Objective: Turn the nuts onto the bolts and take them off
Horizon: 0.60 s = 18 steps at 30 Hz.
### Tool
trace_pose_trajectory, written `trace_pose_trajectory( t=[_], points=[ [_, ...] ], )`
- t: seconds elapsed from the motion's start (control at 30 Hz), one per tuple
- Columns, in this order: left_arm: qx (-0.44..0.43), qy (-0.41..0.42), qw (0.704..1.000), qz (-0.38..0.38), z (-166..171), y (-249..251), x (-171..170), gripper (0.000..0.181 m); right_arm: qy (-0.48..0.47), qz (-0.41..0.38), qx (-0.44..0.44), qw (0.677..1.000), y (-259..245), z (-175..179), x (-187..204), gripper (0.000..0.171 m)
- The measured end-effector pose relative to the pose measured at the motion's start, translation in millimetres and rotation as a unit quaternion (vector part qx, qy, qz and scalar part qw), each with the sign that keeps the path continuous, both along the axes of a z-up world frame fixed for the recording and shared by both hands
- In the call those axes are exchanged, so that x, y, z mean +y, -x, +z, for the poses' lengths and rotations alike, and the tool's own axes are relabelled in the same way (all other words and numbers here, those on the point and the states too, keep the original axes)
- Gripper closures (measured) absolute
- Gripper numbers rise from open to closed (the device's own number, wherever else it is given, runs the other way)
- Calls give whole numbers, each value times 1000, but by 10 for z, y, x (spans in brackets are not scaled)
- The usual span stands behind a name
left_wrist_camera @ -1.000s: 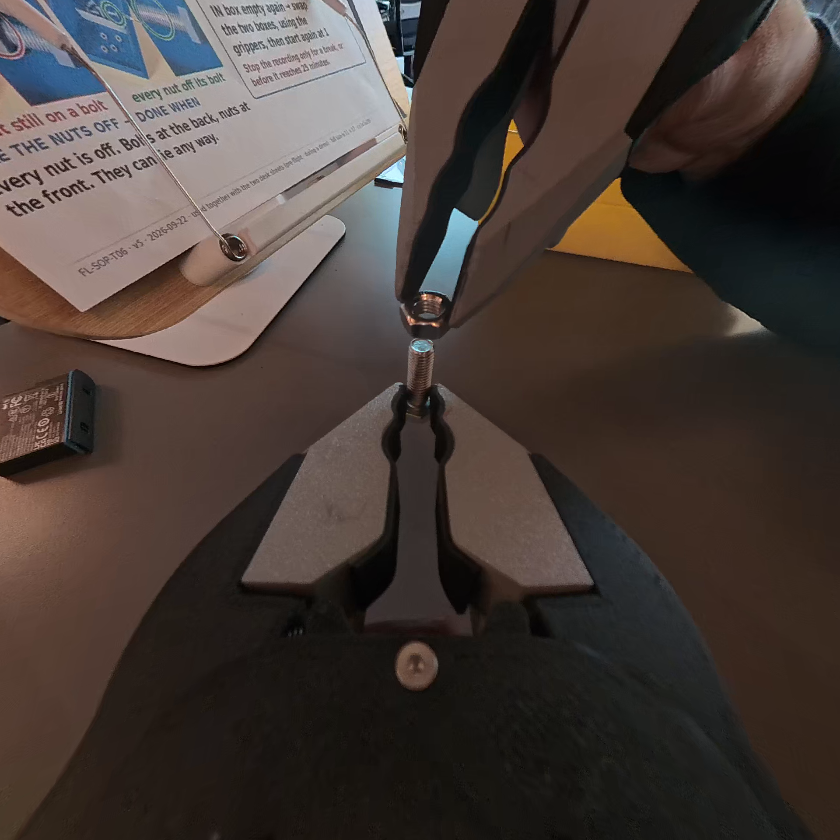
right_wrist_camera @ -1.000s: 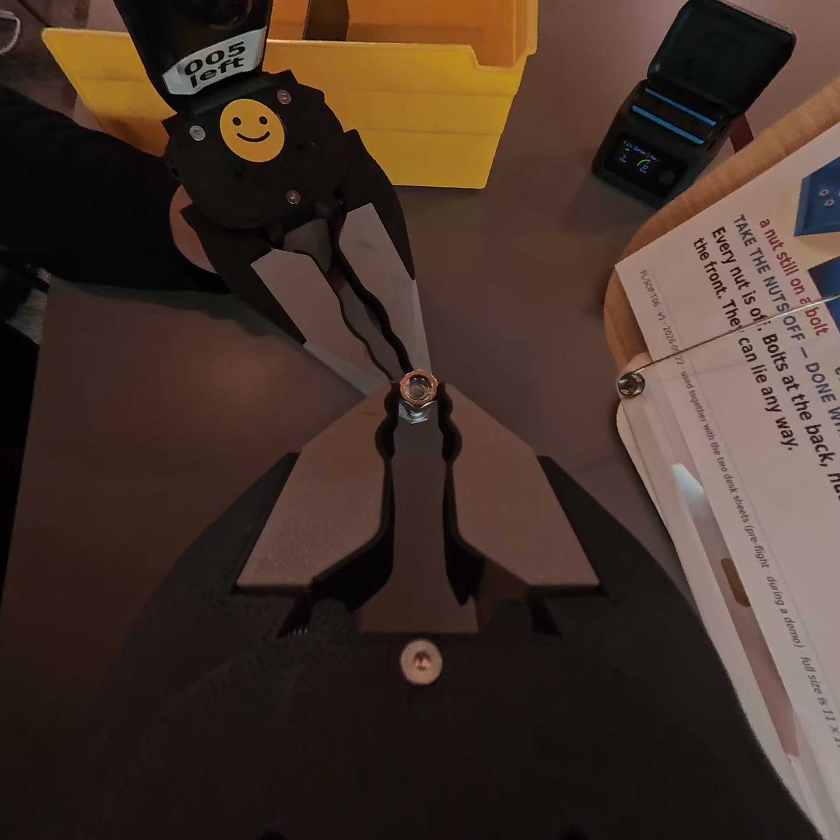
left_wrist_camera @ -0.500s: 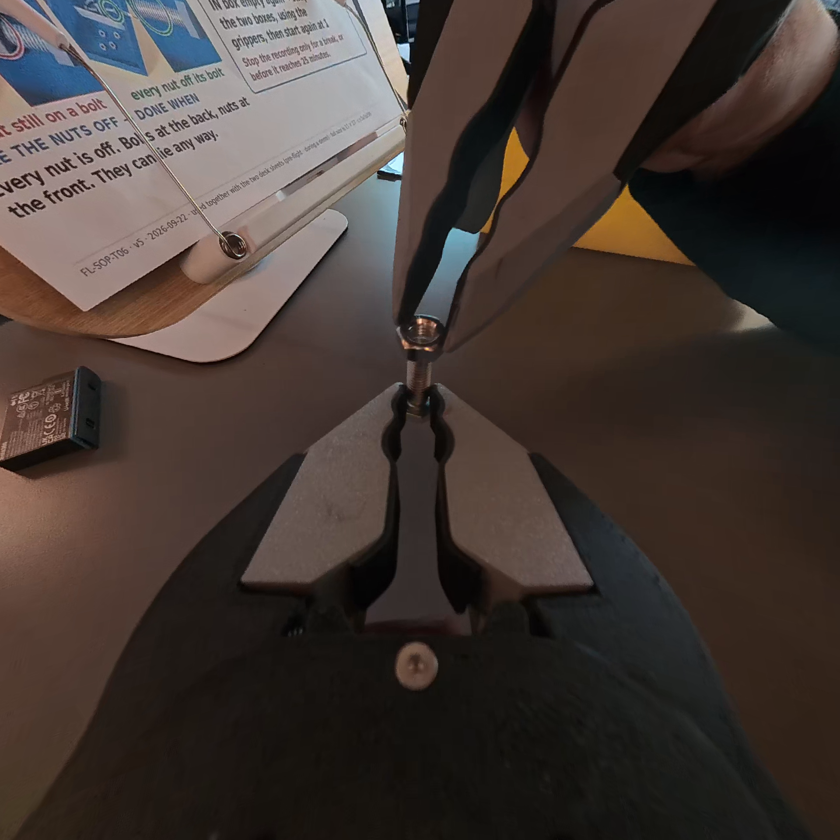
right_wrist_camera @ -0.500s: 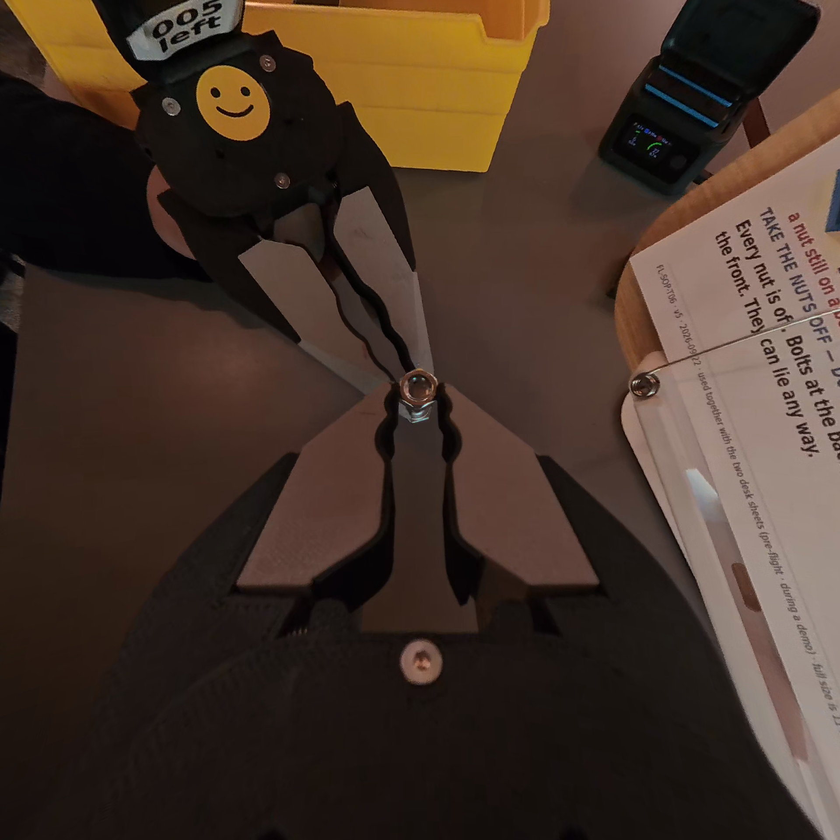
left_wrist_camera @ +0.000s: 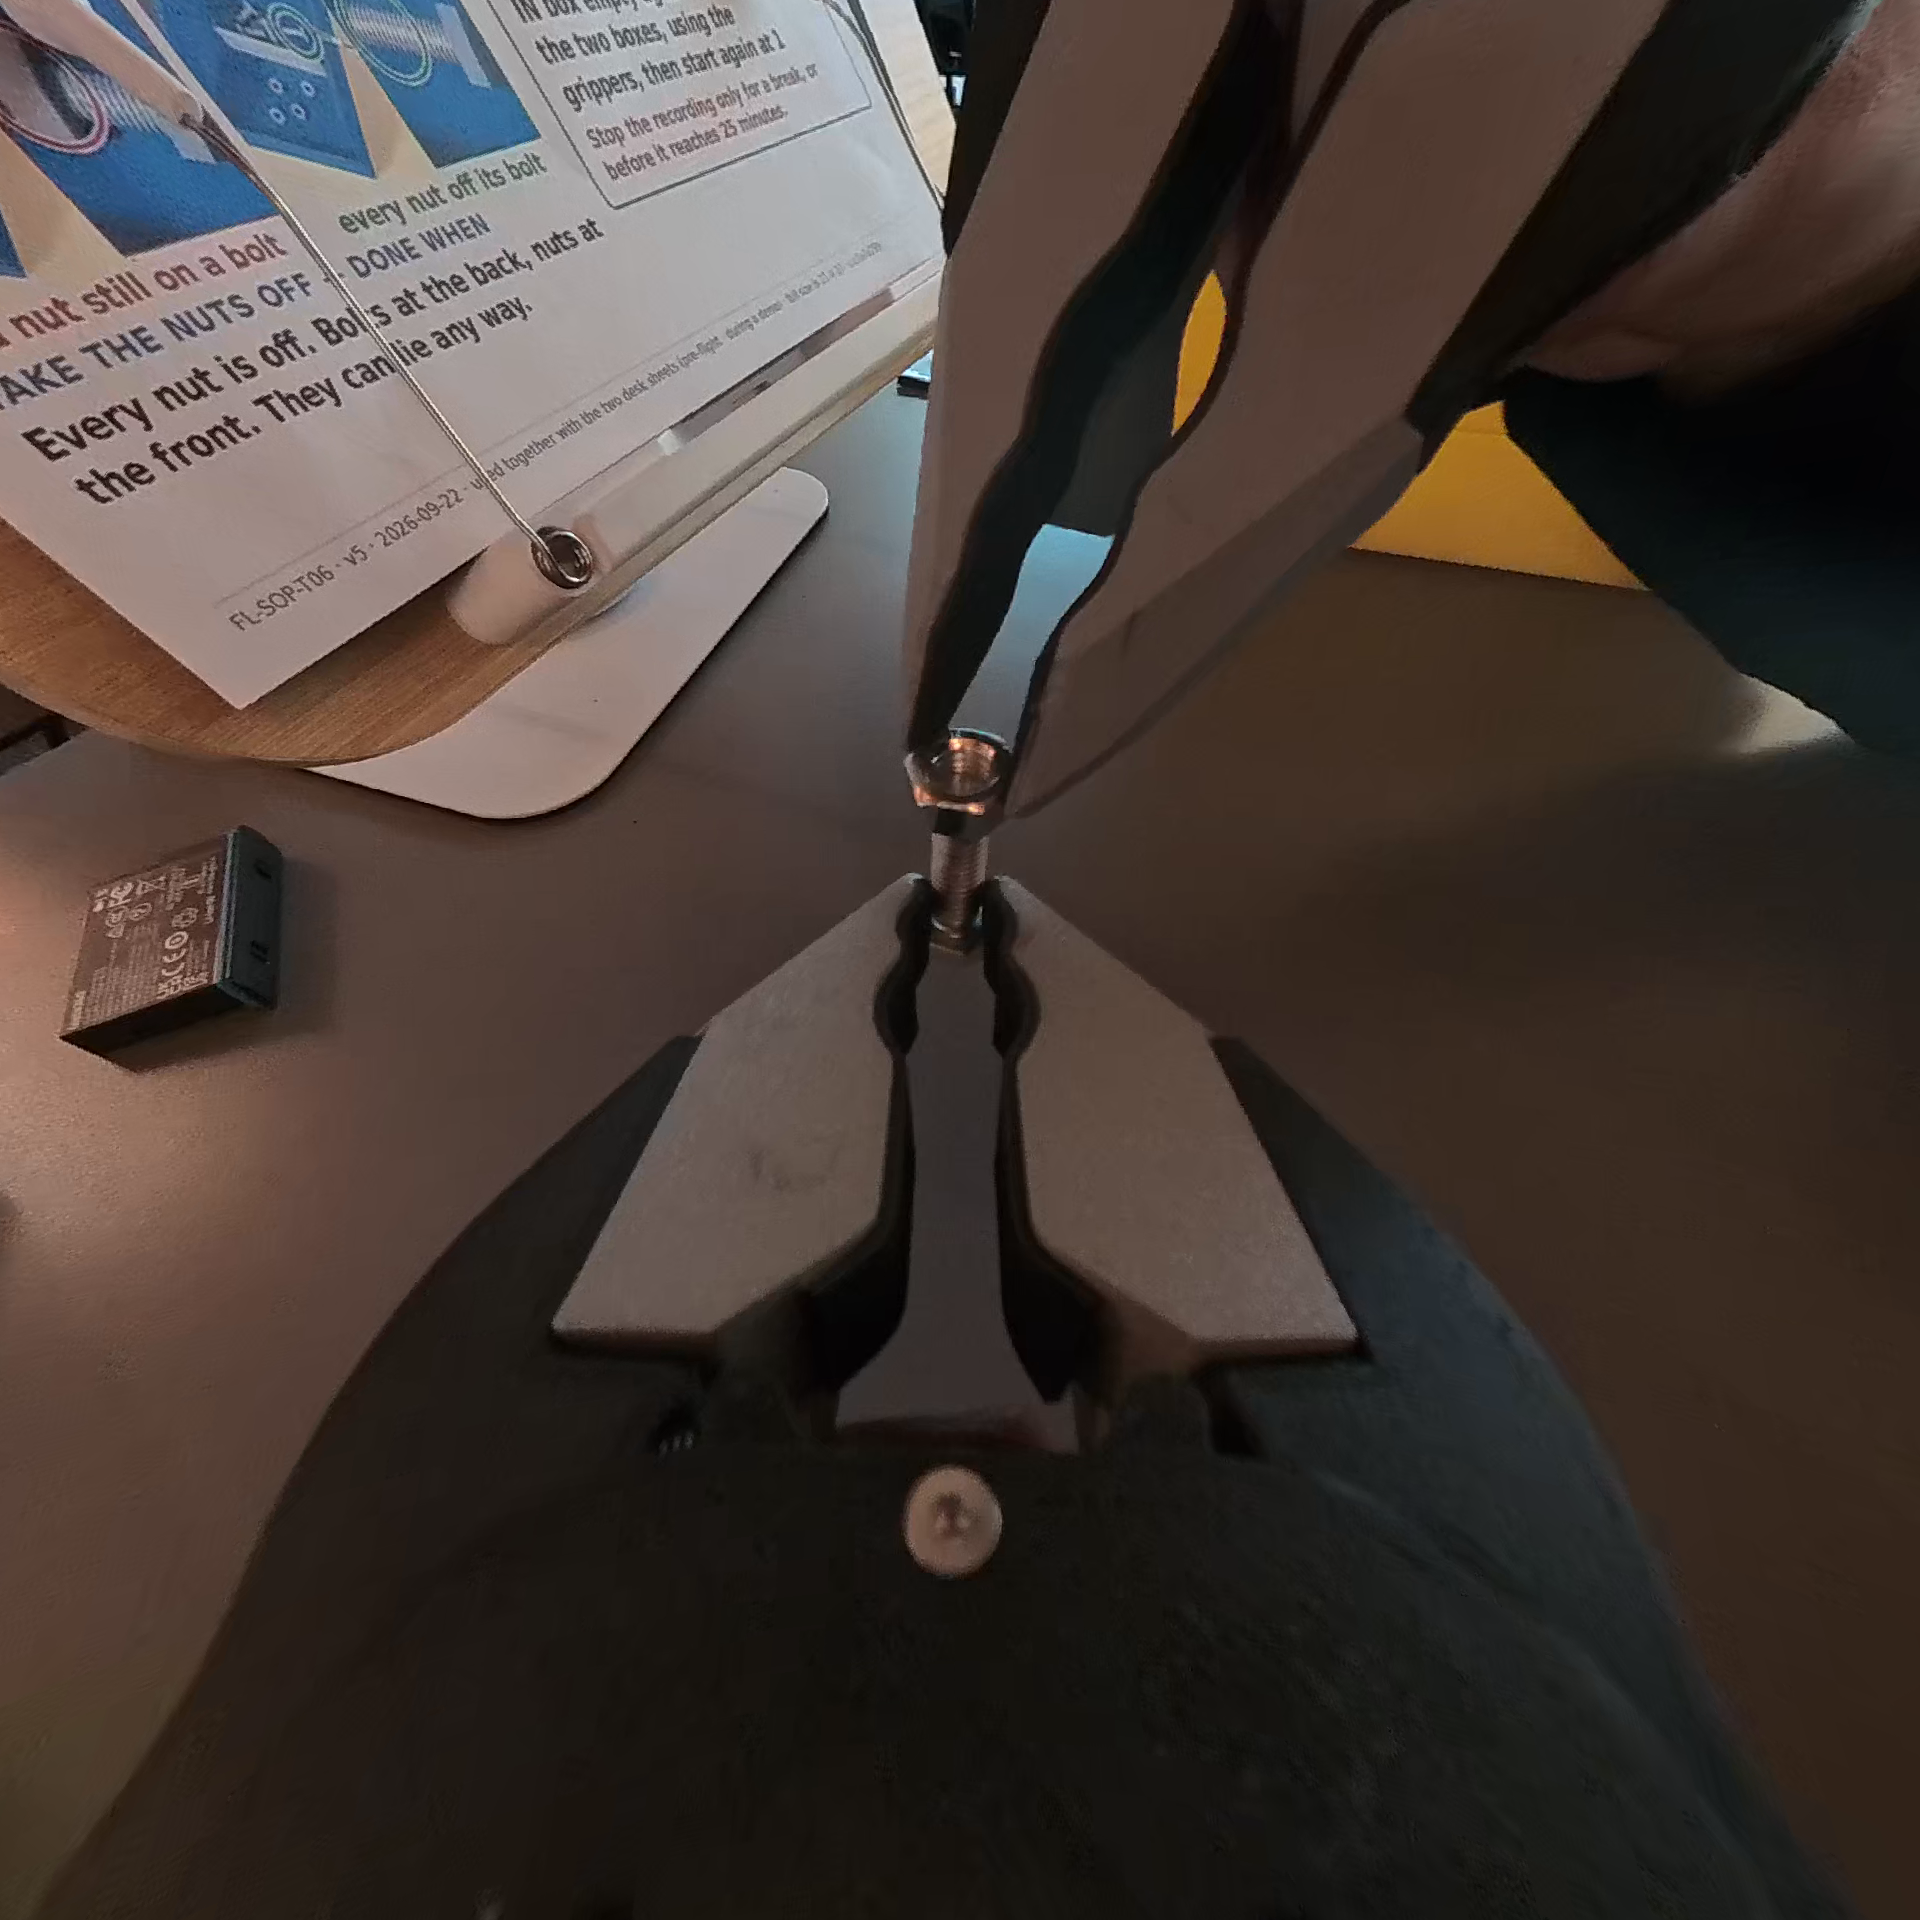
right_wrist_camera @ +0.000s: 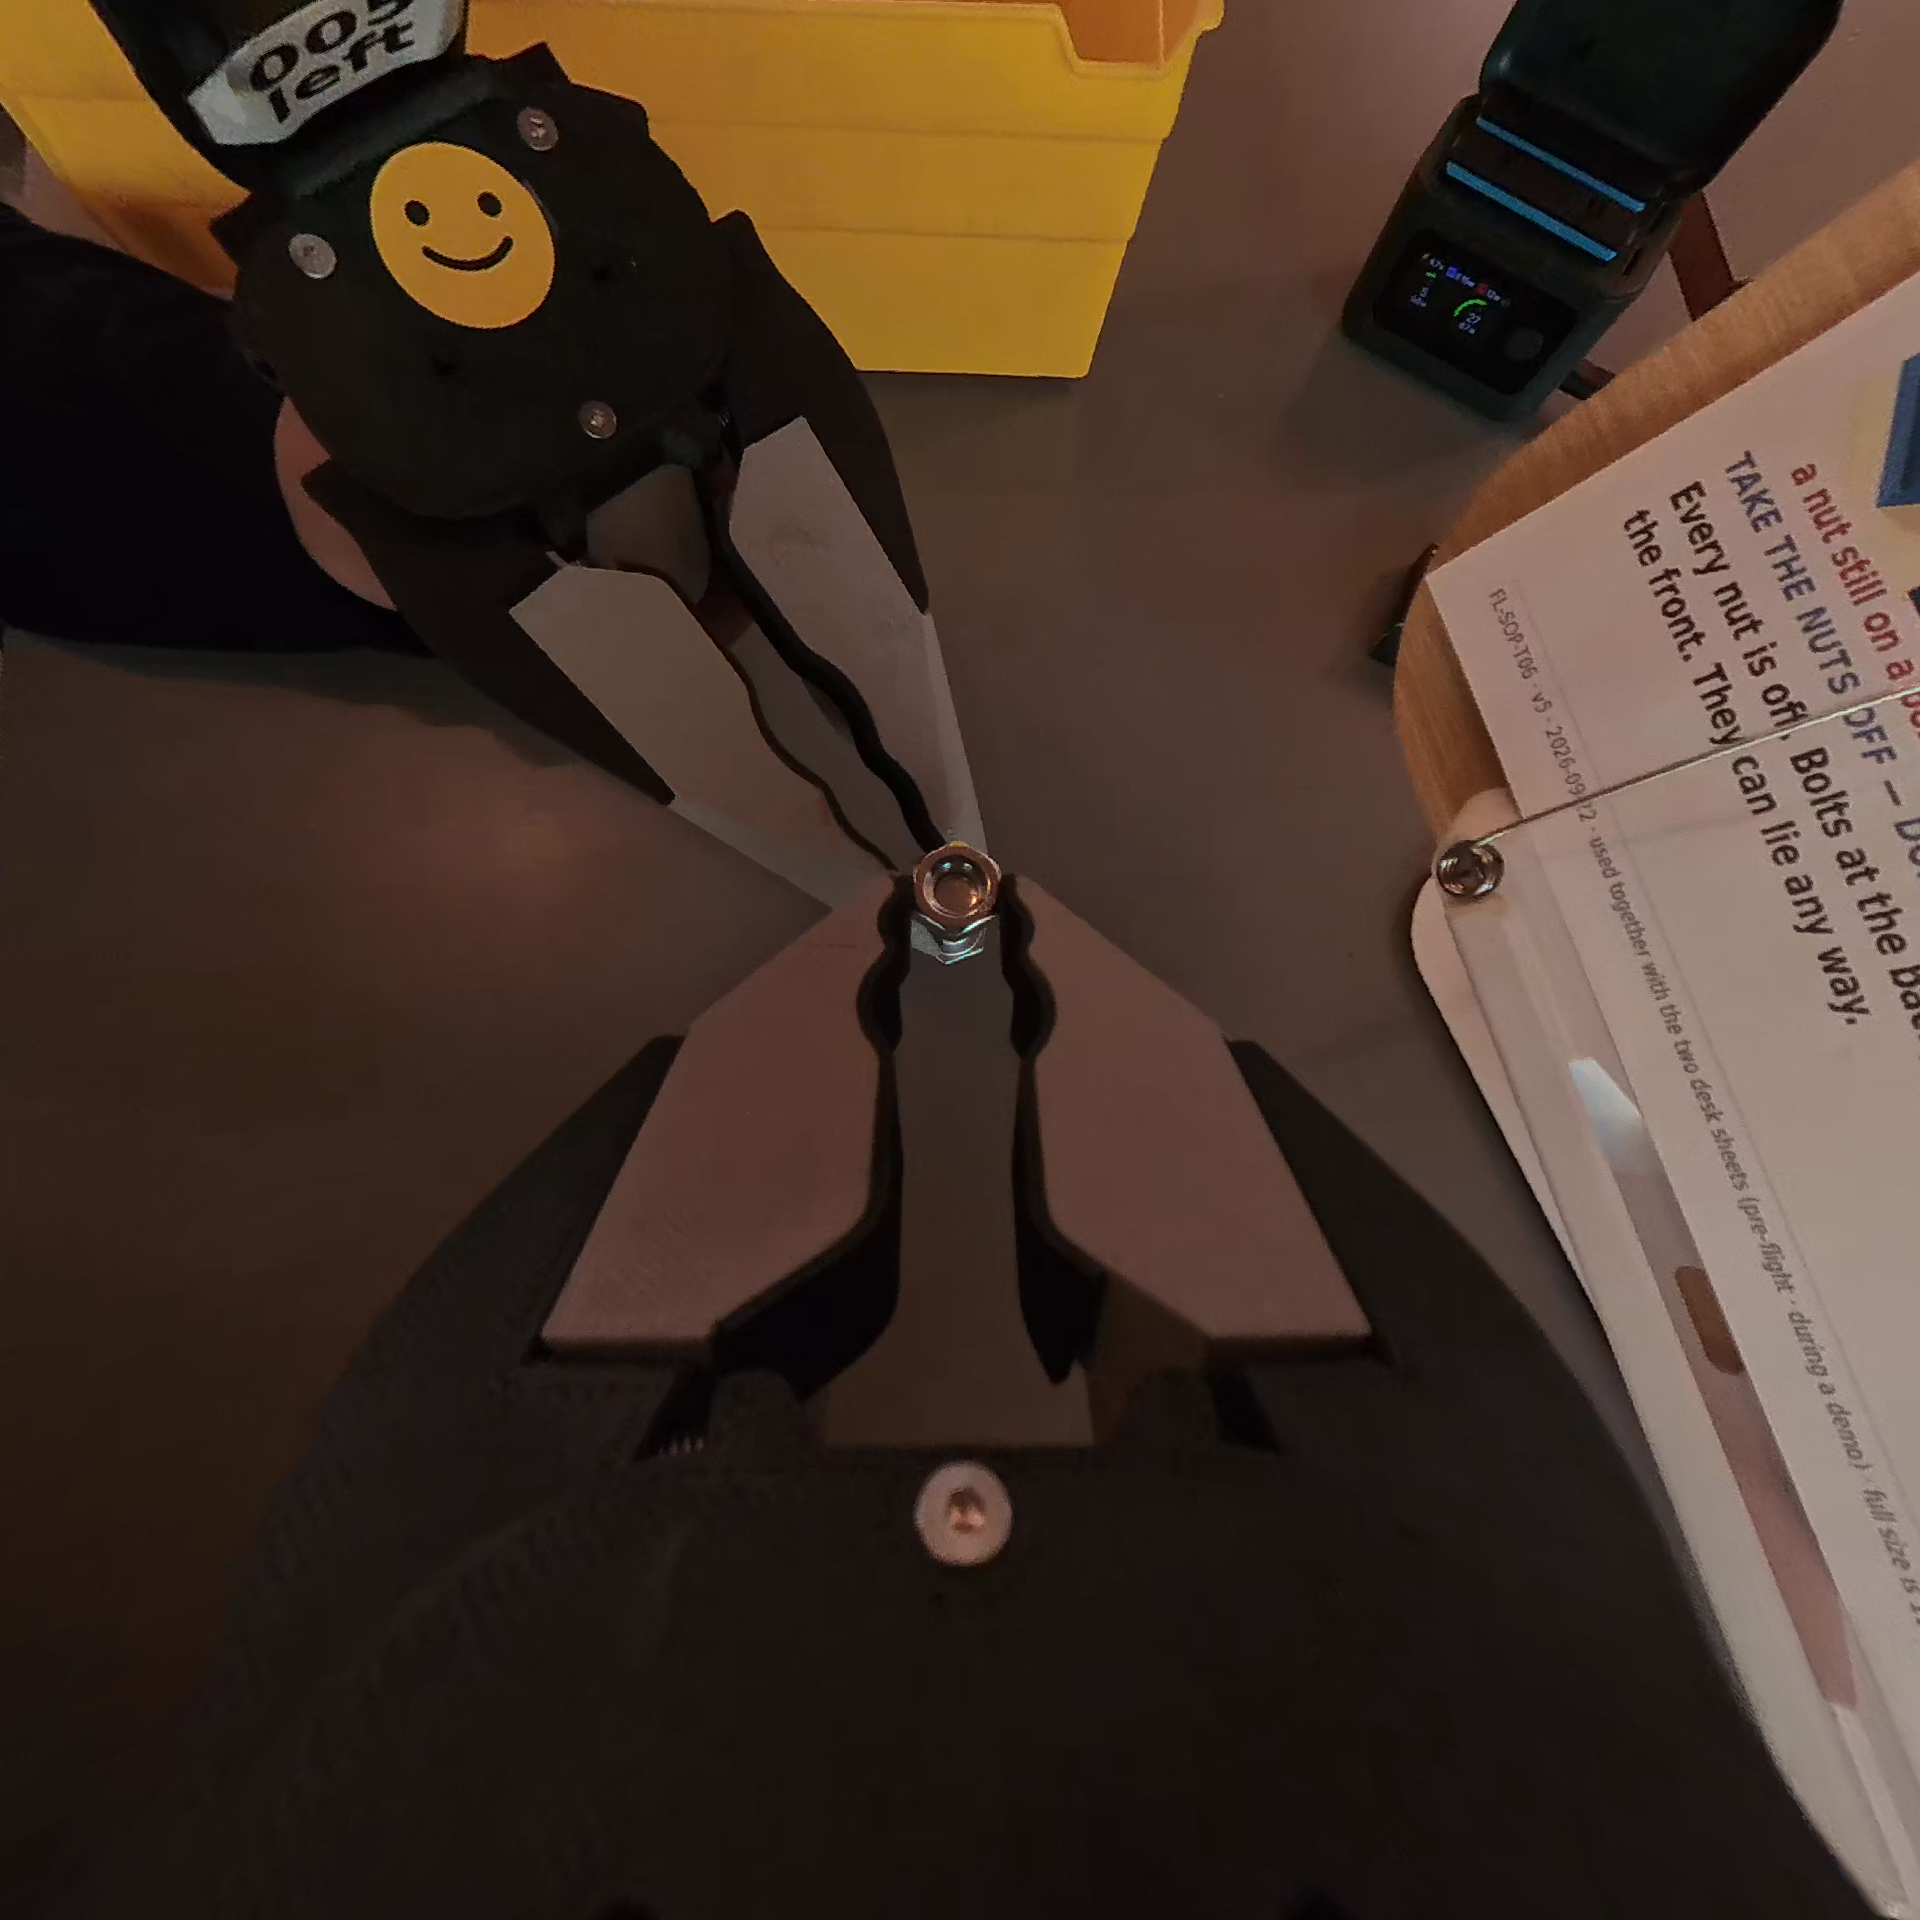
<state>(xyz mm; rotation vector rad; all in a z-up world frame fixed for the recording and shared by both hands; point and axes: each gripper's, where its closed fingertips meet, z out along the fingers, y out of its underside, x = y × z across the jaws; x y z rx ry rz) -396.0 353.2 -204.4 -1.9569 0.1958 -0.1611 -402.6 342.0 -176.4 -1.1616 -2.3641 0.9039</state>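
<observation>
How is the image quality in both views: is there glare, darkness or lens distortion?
Left wrist view: the nut glints, the table is dim, and the right hand-held gripper looks stretched near the frame edge. Right wrist view: darker overall, its own black body nearly featureless; the yellow bin and the paper sheet stay bright.

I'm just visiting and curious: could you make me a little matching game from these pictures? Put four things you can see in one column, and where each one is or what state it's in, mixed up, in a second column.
Things:
1. nut
2. bolt
3. yellow bin
4. small black battery

Places or states:
A. lying flat on the table, off to the side of the left gripper
B. pinched at the fingertips of the right gripper, over the bolt's tip
C. standing at the back of the table
D. held upright in the tips of the left gripper

Pairs: 1-B, 2-D, 3-C, 4-A
</observation>
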Motion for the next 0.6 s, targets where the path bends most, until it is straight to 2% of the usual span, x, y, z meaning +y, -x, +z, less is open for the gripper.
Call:
trace_pose_trajectory(
  t=[0.6],
  points=[
    [15,14,999,29,-53,67,6,174,-21,-73,-10,997,62,-51,15,158]
  ],
)
